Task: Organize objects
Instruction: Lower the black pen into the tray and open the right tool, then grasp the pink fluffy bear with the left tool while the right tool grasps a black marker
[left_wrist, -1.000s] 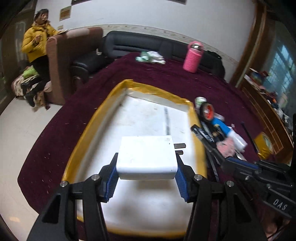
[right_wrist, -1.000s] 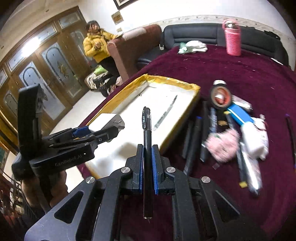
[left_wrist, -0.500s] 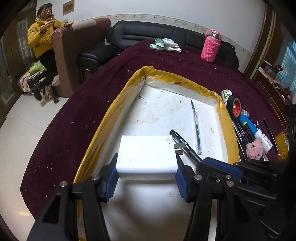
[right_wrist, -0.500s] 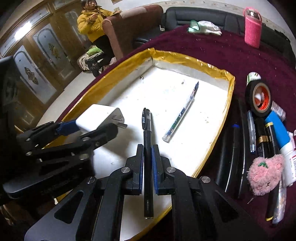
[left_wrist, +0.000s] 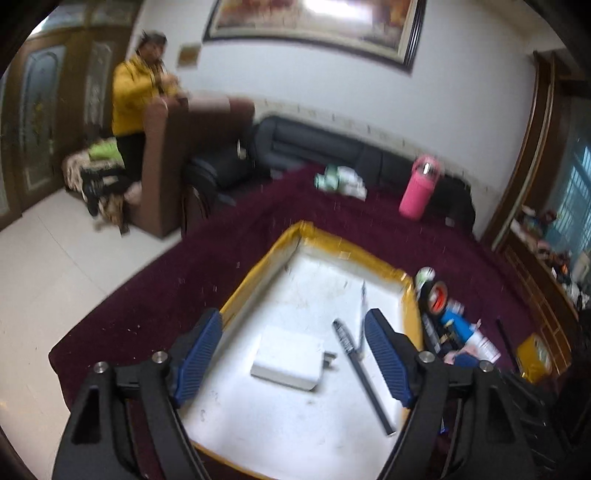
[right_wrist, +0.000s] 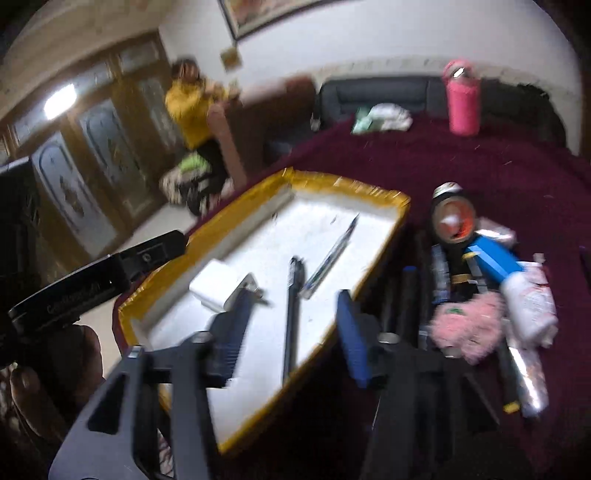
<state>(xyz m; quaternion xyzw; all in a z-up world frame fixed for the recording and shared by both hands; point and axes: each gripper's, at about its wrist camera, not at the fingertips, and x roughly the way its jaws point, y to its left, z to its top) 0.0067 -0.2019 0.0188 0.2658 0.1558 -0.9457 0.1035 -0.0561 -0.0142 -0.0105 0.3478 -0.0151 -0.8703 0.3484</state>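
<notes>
A person in a yellow coat (left_wrist: 133, 96) is far off on the left, next to a brown chair (left_wrist: 184, 162). A dark sofa (left_wrist: 314, 147) runs along the wall behind a dark red cloth (left_wrist: 221, 251) that covers the table.

On the cloth sits a white tray (left_wrist: 266, 266) with a yellow edge. The left gripper (left_wrist: 291, 354) hangs over the near part of the tray. Its jaws are opening wide, and its blue pads (left_wrist: 201, 349) press on nothing. A white charger (left_wrist: 290, 356) lies flat on the tray floor below, in the space between the jaws, with its metal prongs pointing right. Just to the right of the charger lies a black pen (left_wrist: 364, 373), also flat on the tray. A thin clear pen (left_wrist: 362, 306) lies a bit farther back, near the black pen's far end.

The right gripper (right_wrist: 291, 332) is over the tray's right side. Its jaws are opening too. The black pen lies on the tray under the gap, and the pads do not touch it.

To the right of the tray, on the cloth, is a pile of small things. There is a roll of tape (right_wrist: 454, 221), a blue tube (right_wrist: 495, 258), a pink fluffy thing (right_wrist: 465, 325) and some dark pens (right_wrist: 408, 295). A pink bottle (right_wrist: 463, 99) stands far back, and a bundle of white cloth (right_wrist: 384, 116) lies to its left.
</notes>
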